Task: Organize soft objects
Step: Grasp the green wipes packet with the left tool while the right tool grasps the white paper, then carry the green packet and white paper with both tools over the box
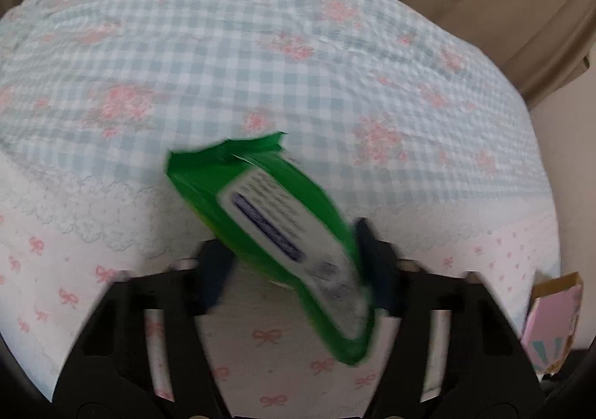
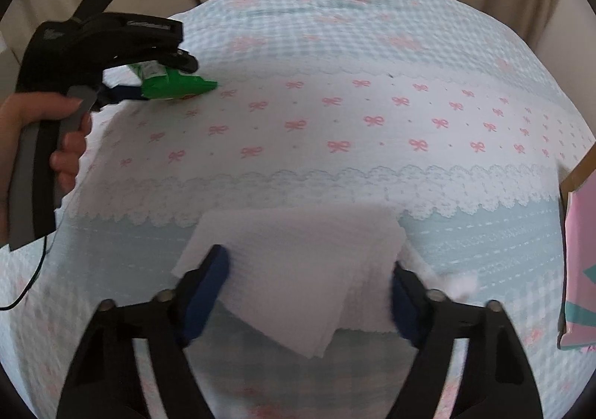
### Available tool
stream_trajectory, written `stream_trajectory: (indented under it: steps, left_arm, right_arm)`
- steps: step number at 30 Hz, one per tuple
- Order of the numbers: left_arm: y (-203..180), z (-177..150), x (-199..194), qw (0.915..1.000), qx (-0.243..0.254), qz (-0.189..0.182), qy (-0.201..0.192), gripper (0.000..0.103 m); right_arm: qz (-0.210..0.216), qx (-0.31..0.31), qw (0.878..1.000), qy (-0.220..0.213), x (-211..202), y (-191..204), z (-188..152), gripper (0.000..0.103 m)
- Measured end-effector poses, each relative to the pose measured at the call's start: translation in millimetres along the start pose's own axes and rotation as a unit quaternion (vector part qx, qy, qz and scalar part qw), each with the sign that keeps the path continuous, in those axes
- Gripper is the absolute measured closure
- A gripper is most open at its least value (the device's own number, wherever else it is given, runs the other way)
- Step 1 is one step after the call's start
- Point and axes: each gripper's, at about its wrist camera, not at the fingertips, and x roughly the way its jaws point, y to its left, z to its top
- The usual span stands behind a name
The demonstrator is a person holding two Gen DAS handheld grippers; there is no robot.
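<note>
A: A bed [image 2: 372, 128] with gingham-and-bow bedding, beige curtain behind. Where's the green wipes pack [image 1: 283, 229]?

B: Clamped in the left gripper [image 1: 298, 255], long axis running lower right to upper left.

A: And the right gripper [image 2: 309, 292]?

B: Jaws apart, straddling a folded white tissue [image 2: 298, 270] at lower centre; only that view shows it.

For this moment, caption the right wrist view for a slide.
Right hand-held gripper open around white folded tissue; left hand-held gripper holds green packet over bedspread.

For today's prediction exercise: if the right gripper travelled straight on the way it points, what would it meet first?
Probably the white folded tissue lying between the right gripper's open fingers on the bedspread; depth is unclear.
</note>
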Motion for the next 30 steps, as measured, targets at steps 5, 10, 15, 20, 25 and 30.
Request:
stream_trajectory:
  steps: [5, 10, 15, 20, 25, 30]
  left_arm:
    - [2.3, 0.7, -2.8, 0.9999, -0.004, -0.014, 0.002, 0.063]
    - [-0.7, -4.6, -12.7, 0.9999, 0.007, -0.014, -0.001, 0.063]
    - [-2.6, -11.5, -30.2, 0.9997, 0.017, -0.015, -0.008, 0.064]
    - [-8.0, -16.1, -53.4, 0.9993, 0.029, -0.011, -0.018, 0.064]
    - [-19.5, -19.0, -90.4, 0.9988, 0.038, -0.011, -0.029, 0.064]
    - [-40.9, -15.6, -136.2, 0.998, 0.049, -0.014, -0.038, 0.065]
  right_arm:
    - [-0.001, 0.005, 1.0, 0.002, -2.5, 3.0, 1.4, 0.058]
    - [0.003, 0.024, 1.0, 0.004, -4.7, 0.8, 5.4, 0.077]
    - [0.012, 0.041, 0.999, -0.004, -14.6, -1.6, 9.9, 0.084]
    - [0.015, 0.053, 0.998, -0.023, -34.2, -4.9, 16.5, 0.086]
    - [0.017, 0.069, 0.997, -0.04, -62.1, -10.4, 24.2, 0.086]
    - [0.016, 0.086, 0.994, -0.064, -112.6, -19.4, 39.5, 0.086]
